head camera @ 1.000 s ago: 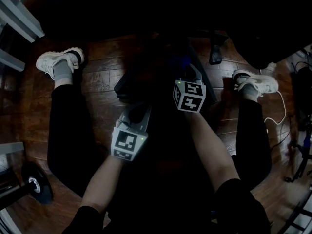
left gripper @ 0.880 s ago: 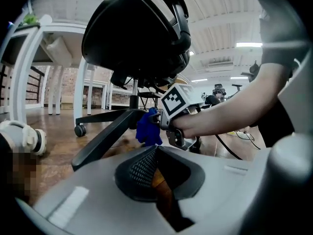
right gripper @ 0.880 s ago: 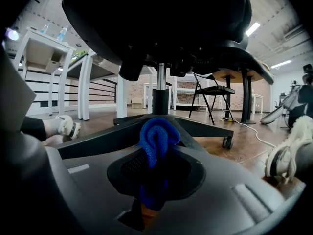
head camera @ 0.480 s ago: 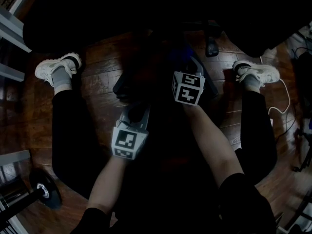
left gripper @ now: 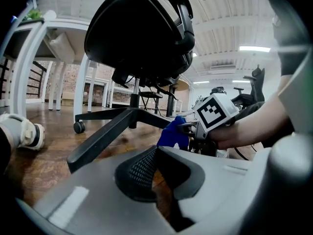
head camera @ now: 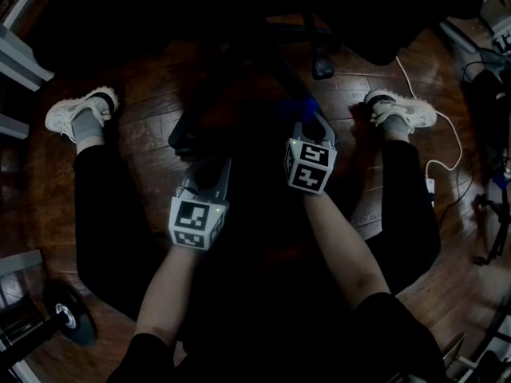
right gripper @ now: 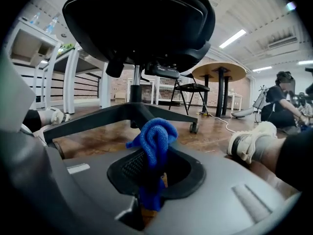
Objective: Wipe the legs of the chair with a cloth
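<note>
– Blue knitted cloth [right gripper: 154, 140]: where is it seen?
– It is clamped between the jaws of the right gripper [right gripper: 152, 174], bunched up and sticking out past the tips. The jaws are closed tight on it.
– And against the chair?
– The black office chair [right gripper: 137, 23] is stood on the dark wooden floor [head camera: 152, 126], with its black star-shaped legs [left gripper: 102, 136] spread low. In the left gripper view the cloth [left gripper: 171, 133] is placed at the leg that runs right from the centre column. It is probably touching that leg, but contact can't be confirmed in the dark head view.
– Left gripper?
– The left gripper [left gripper: 156, 155] is shut completely and nothing is held in it. It is pointed at the chair base, just beside the right gripper [head camera: 313, 126], with a nearer leg lying ahead and to its left.
– Anything else?
– A white shoe [head camera: 403, 110] is noted on each side of the base.
</note>
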A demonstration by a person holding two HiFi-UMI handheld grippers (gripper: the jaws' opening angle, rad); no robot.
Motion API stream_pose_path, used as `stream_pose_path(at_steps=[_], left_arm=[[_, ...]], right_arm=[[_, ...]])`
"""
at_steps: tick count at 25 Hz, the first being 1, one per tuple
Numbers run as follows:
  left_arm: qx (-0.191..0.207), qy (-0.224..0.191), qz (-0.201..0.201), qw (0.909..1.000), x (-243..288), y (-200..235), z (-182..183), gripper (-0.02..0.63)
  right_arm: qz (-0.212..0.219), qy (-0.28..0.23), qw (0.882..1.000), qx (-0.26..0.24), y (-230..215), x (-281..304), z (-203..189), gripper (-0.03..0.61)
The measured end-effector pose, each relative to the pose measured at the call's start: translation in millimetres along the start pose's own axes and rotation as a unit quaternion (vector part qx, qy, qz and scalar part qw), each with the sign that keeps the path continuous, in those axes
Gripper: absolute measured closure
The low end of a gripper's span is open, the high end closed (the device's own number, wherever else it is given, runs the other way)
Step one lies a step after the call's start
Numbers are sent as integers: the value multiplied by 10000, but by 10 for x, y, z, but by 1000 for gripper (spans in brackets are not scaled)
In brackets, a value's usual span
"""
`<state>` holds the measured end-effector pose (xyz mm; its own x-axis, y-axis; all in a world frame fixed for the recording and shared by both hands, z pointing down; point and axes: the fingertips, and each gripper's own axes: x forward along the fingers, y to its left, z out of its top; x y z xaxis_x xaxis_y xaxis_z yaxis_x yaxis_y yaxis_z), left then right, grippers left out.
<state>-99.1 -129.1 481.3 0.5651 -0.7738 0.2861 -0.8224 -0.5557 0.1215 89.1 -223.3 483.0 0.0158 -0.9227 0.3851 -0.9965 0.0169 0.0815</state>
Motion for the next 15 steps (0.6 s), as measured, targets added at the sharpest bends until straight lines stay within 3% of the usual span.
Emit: stream_pose_path(at_steps=[6,15], left_arm=[[-230,16,-36,9997,-31,3,-29,609],[-212,59,-82,9997,-68,-58,-43,609]], right_arm=[[-143,91,9998,91,-165,-198,-121,505],[-161,159,9993,-303,-492,-547,-284,503]])
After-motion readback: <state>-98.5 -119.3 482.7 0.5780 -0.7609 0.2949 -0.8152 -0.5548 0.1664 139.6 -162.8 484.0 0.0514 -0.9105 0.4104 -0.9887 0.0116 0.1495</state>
